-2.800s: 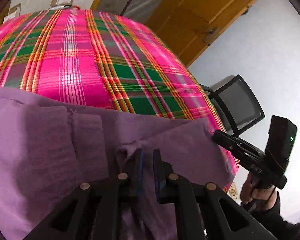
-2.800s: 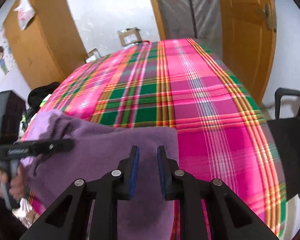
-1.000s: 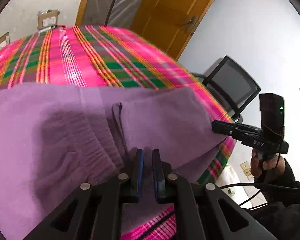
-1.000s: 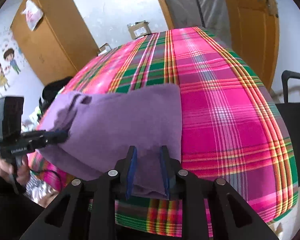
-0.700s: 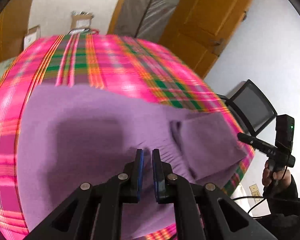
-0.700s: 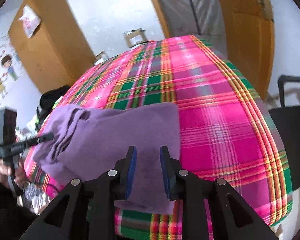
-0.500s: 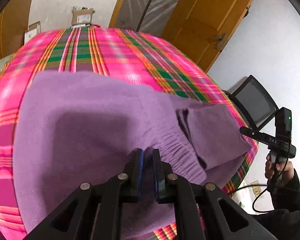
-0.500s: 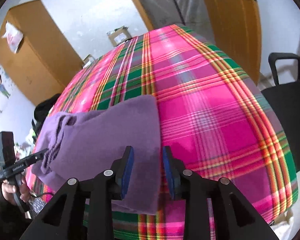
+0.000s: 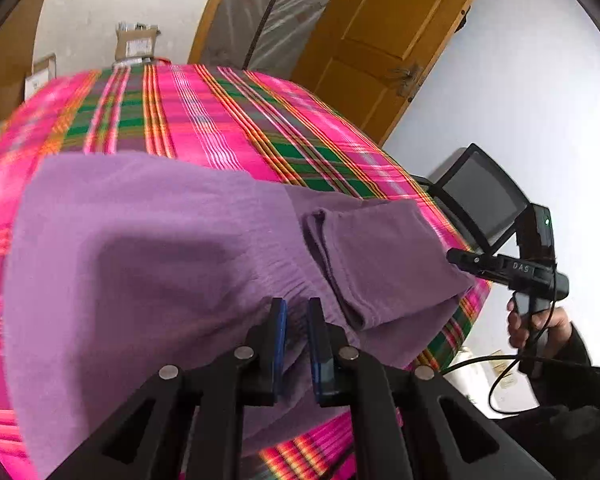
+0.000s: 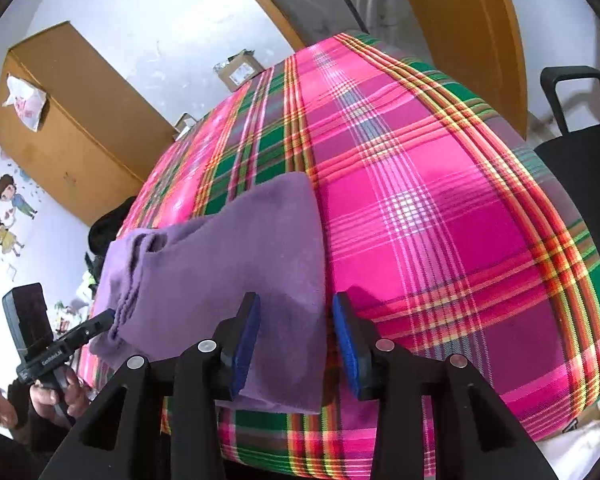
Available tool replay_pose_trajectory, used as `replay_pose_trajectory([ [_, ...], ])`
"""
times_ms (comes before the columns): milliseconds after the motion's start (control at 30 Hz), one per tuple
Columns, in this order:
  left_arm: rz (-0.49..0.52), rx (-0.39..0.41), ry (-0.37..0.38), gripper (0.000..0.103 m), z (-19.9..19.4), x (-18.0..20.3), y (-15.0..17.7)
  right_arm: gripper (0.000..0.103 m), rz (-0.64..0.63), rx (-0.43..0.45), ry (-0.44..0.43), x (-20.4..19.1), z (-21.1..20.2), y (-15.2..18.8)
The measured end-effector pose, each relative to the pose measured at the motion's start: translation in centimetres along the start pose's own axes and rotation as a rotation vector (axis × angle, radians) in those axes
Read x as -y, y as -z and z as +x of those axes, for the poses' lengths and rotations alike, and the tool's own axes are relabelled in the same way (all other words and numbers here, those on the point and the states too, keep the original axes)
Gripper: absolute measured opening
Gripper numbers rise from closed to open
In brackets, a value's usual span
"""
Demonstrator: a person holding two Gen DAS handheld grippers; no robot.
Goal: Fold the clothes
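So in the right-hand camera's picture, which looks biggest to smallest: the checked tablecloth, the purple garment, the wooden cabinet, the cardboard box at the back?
As they appear in that view:
1. Checked tablecloth, by far the largest.
2. Purple garment.
3. Wooden cabinet. It stands farther off, so its true size may well exceed the garment's.
4. Cardboard box, smallest, also the farthest away.
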State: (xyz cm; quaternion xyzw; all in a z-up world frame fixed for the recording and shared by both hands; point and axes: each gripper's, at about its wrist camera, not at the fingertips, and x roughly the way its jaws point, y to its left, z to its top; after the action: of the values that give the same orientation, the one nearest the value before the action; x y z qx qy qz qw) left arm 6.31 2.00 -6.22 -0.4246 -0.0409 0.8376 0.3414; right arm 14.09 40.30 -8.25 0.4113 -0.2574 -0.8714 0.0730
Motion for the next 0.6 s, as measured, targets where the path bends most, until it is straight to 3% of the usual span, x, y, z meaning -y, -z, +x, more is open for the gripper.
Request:
replay_pose_trajectory([
  [400,0.085,0.005,0.061,0.01,1.7,3.4,-2.0,0.04,0.022,-0.006,-0.056,0.2,0.1,0.9],
  [600,0.088,-0.078,0.0,0.01,4.7,4.7,-2.4,0.04,0.069,-0.023,-0.126,1.1,-0.9,2.1],
])
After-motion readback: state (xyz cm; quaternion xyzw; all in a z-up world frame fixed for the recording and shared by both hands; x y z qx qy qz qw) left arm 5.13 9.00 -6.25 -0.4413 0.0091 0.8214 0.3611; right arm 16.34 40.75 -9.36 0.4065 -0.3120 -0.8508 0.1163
